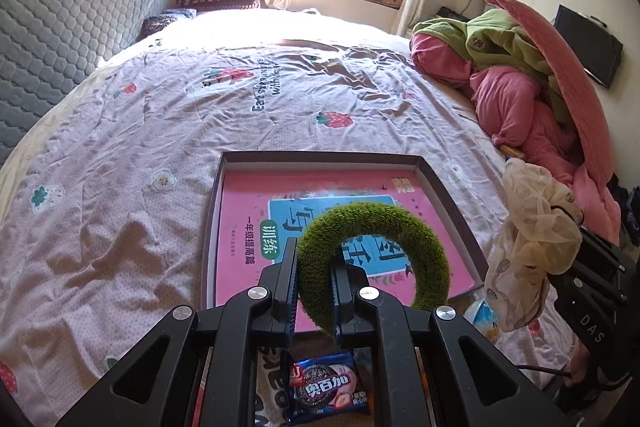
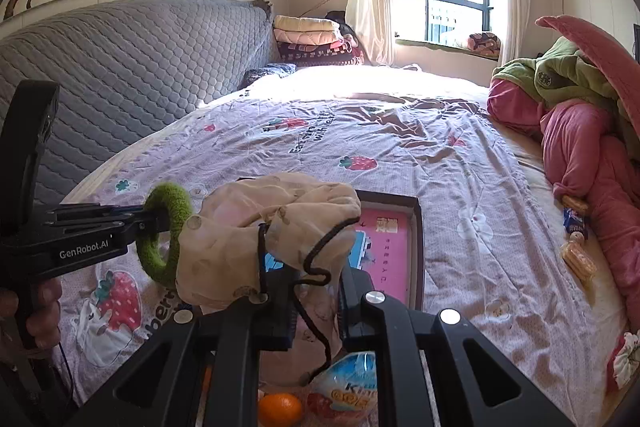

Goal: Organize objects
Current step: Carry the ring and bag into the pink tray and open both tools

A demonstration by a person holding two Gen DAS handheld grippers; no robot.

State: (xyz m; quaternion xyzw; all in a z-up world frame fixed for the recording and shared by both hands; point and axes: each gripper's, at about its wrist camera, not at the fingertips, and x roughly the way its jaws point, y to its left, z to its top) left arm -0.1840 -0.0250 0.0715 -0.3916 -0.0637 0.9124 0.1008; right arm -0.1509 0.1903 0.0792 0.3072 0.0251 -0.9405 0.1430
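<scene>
Clamped in the left gripper [image 1: 314, 291], the green ring [image 1: 400, 227] hangs above the tray [image 1: 448, 195], the right gripper [image 2: 316, 301] pinching the beige pouch [image 2: 248, 227] beside it; lower both gently before releasing.

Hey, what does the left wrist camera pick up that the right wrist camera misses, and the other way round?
Only the left wrist view shows the blue Oreo packet on the bed below the gripper, and the dark screen on the far wall.

Only the right wrist view shows the orange, the Kinder Joy egg, the biscuit packs by the pink bedding, and a hand on the left tool's handle.

Both show the left gripper shut on the green fuzzy ring, the right gripper shut on the beige drawstring pouch, and the dark tray holding a pink workbook.
</scene>
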